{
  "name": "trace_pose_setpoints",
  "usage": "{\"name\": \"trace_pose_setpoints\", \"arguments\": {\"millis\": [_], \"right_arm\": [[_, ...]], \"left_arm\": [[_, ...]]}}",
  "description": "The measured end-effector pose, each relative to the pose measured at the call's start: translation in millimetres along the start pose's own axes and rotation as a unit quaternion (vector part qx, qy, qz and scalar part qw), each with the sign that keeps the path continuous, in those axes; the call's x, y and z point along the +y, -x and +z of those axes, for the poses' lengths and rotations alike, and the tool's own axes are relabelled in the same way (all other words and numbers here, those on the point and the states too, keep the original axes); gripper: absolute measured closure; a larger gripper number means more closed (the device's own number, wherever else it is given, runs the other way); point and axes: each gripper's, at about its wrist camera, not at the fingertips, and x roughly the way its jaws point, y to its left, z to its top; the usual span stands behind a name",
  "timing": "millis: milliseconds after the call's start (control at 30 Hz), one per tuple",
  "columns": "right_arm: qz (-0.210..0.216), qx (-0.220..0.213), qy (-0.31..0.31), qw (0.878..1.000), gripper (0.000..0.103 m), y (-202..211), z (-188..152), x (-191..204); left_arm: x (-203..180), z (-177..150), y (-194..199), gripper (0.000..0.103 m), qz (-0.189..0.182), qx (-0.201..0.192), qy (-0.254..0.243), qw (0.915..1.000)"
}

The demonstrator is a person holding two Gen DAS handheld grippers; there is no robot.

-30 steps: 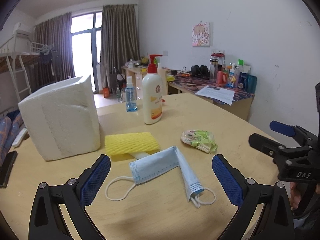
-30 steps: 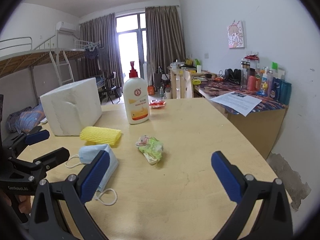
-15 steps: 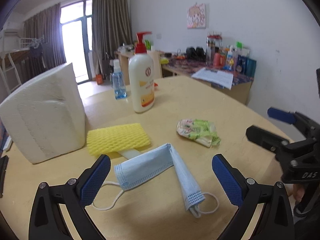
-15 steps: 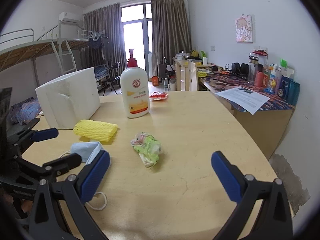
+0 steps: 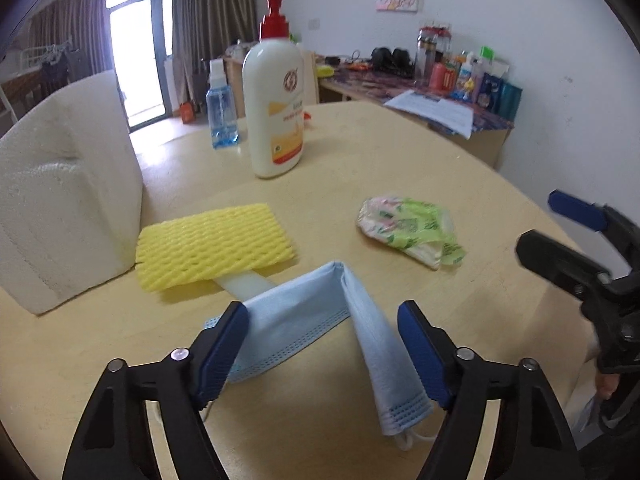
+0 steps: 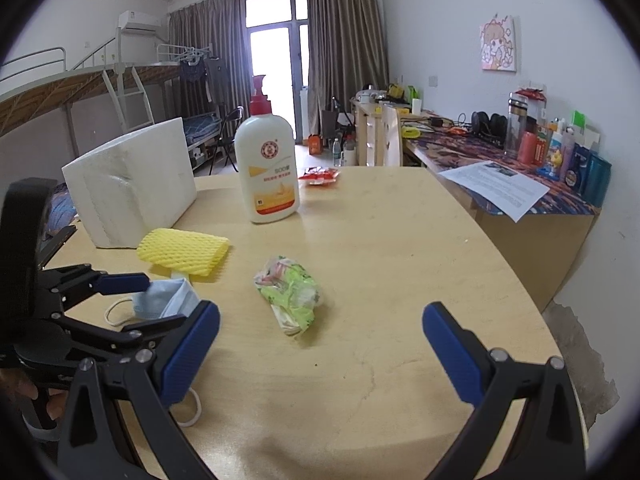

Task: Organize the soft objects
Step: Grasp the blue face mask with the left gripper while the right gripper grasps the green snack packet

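Jaws of the left gripper [image 5: 322, 350] are closing around the folded blue mask [image 5: 320, 320] lying on the table [image 5: 400, 168]; possibly catching one layer only, letting it unfold.

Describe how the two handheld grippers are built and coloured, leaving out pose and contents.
Both look alike. The left gripper and the right gripper each have two black plastic fingers shaped as open triangular frames, joined with silver screws. Each finger ends in a blue ribbed pad. No cable can be seen. The body of each carries small white lettering, too blurred to read.
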Motion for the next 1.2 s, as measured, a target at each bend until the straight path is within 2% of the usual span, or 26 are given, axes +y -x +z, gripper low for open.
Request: {"name": "trace_pose_setpoints", "arguments": {"millis": [167,267,300,433,567,867,1133,1200], "right_arm": [[0.015,0.019,-0.001,1.0,0.0,-10,1,-1],[0.018,0.028,0.001,0.999,0.0,-15,3,0],[0.02,0.029,0.003,0.999,0.0,-16,4,1],[0.026,0.031,0.01,0.999,0.0,-17,7,4],[0.031,0.038,0.016,0.999,0.0,-23,9,8],[0.03,0.066,0.033,0.997,0.0,-40,13,15],[0.012,0.1,0.053,0.994,0.001,-63,17,21],[0.009,0.106,0.06,0.993,0.006,-67,17,22]], "left_arm": [[4,-3,-6,0.039,0.001,0.016,0.002,0.9999],[7,-3,-6,0.05,0.0,0.022,0.007,0.9997],[8,-3,-7,0.057,0.0,0.025,0.007,0.9997],[11,-5,-6,0.071,-0.006,0.028,0.009,0.9995],[13,-6,-3,0.094,-0.017,0.024,0.01,0.9995],[26,-11,17,0.095,-0.042,-0.002,0.028,0.9987],[31,-17,28,0.095,-0.045,-0.021,0.033,0.9982],[33,-17,30,0.095,-0.047,-0.025,0.036,0.998]]}}
